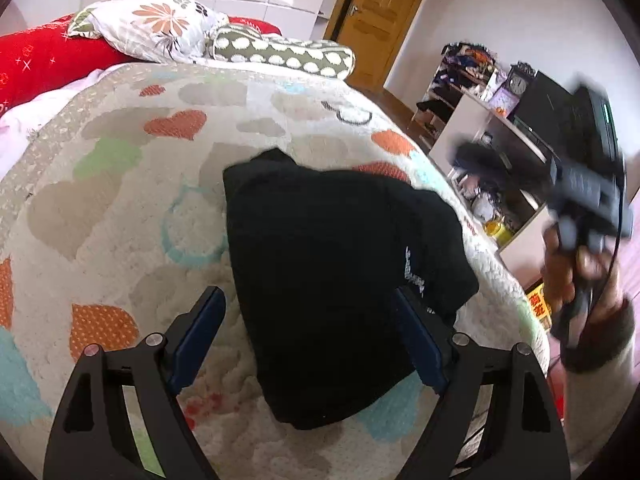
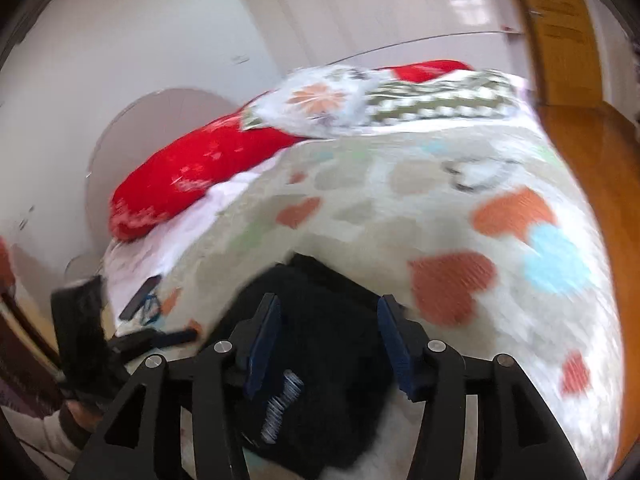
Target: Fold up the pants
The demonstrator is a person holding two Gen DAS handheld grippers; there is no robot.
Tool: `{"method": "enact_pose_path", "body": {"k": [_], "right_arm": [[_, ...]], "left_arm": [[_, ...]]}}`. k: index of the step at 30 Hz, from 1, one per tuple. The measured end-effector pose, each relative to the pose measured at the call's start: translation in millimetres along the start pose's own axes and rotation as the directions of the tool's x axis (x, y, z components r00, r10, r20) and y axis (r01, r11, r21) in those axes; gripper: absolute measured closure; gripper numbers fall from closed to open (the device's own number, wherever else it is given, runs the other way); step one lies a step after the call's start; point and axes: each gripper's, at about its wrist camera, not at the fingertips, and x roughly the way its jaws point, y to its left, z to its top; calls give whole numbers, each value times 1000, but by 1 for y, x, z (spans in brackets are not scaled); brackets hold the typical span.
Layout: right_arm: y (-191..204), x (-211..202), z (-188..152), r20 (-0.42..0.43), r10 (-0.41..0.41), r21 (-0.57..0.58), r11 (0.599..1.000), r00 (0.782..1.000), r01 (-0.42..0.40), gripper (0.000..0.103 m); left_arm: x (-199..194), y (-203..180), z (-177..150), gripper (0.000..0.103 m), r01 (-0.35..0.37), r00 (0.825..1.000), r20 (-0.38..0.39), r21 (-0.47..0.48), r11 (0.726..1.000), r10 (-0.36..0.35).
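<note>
Black pants (image 1: 332, 276) lie folded into a compact bundle on a heart-patterned blanket (image 1: 120, 200) on the bed. White lettering shows on their right side. My left gripper (image 1: 310, 300) is open and empty, held above the bundle's near part. My right gripper (image 2: 328, 312) is open and empty too, above the pants (image 2: 332, 360) in its blurred view. The right gripper also shows in the left wrist view (image 1: 588, 200), raised off the bed's right edge in a hand. The left gripper shows in the right wrist view (image 2: 176, 336).
Pillows (image 1: 160, 24) and a red quilt (image 1: 36, 64) lie at the head of the bed. A white desk with clutter and a clock (image 1: 516, 84) stands right of the bed. A wooden door (image 1: 384, 16) is behind. A dark phone (image 2: 140, 296) lies on the blanket's left.
</note>
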Motion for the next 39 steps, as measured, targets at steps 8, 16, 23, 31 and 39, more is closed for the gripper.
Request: {"method": "enact_pose_path", "body": {"k": [8,16,23,31,39], "right_arm": [[66,141,40,-252,-27,-291,956,967,-48,51],[69,191,40,-366,-36,-334,938,930,-95,102],[58,229,42,-359,-31,-260,963,933,-68,103],[40,155,81,-214,51,-153,985,975,-85,64],[39,130,44,-254,-34,-233,972,967,-27,60]], "left_arm": [[15,11,-14,18,2,998,-59,-60,998,-6],[17,24,-19,18,41,997,-67,-88,995,-47],[18,25,-20,17,38,996,-73,-85,996,-44],[10,24,-17,15,27,997,-73,-84,996,-33],[-3,17,-2,15,-5,999,-41,-39,999,3]]}}
